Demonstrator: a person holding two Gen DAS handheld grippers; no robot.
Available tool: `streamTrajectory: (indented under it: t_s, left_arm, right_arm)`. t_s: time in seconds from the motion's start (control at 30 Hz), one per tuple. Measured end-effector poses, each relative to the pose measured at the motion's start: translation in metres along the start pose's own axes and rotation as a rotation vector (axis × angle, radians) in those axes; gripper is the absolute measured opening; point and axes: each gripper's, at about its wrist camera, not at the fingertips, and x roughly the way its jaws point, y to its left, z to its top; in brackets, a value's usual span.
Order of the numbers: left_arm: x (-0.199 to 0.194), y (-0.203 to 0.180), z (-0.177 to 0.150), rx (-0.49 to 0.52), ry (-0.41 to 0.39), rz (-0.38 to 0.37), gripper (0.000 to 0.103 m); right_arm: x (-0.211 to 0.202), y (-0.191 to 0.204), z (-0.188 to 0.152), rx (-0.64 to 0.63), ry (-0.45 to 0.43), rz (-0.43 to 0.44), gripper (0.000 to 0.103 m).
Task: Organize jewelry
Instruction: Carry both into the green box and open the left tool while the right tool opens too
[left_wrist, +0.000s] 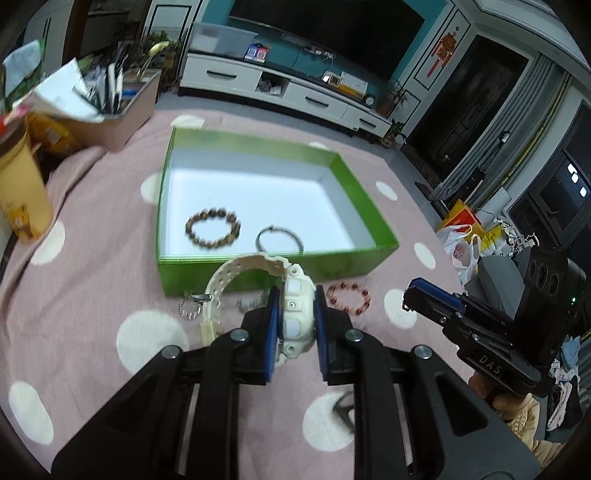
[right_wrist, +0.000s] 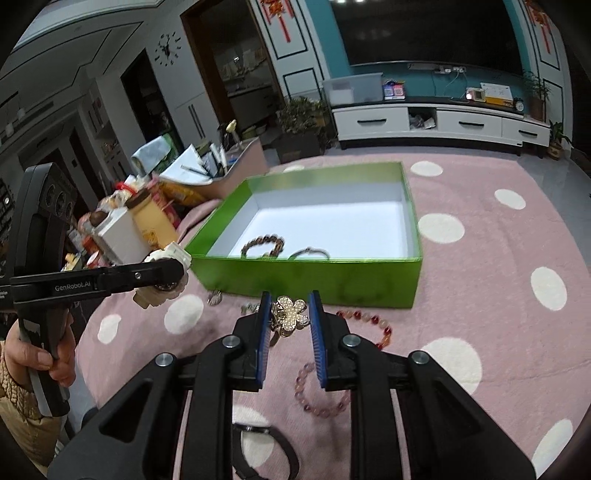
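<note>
Polka-dot pink cloth (left_wrist: 92, 266): left gripper (left_wrist: 295, 314) clamps rigid, chunky cream watch (left_wrist: 295, 314) by case; right gripper (right_wrist: 287, 314) pinches small delicate flower brooch (right_wrist: 290, 314), frame center.

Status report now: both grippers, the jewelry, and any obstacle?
Left hand-held gripper shut on cream watch. Right hand-held gripper grips flower brooch. Green box holds two bracelets. No obstacle seen.

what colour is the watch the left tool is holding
Cream white, strap and case alike. The watch shows best in the left wrist view, clamped in the left tool.
</note>
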Motion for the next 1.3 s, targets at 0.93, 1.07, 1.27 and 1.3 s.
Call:
streamTrajectory:
  t_s: [0.93,1.07,1.27,1.3]
  left_arm:
    - [0.085,-0.02,0.084,0.03,-0.003,0.074,0.017]
    - [0.1,-0.015,0.081,0.022,0.034,0.095,0.017]
    - [0.107,-0.011,0.079,0.006,0.048,0.123,0.02]
    - [0.104,-0.011,0.079,0.004,0.043,0.126,0.021]
  right_arm:
    - [0.06,-0.028,0.066,0.027,-0.025,-0.125,0.02]
    - [0.071,-0.031,0.063,0.015,0.003,-0.142,0.02]
    - [0.078,-0.038,0.06,0.033,0.029,-0.167,0.023]
    - [0.077,-0.039,0.06,0.037,0.029,-0.172,0.025]
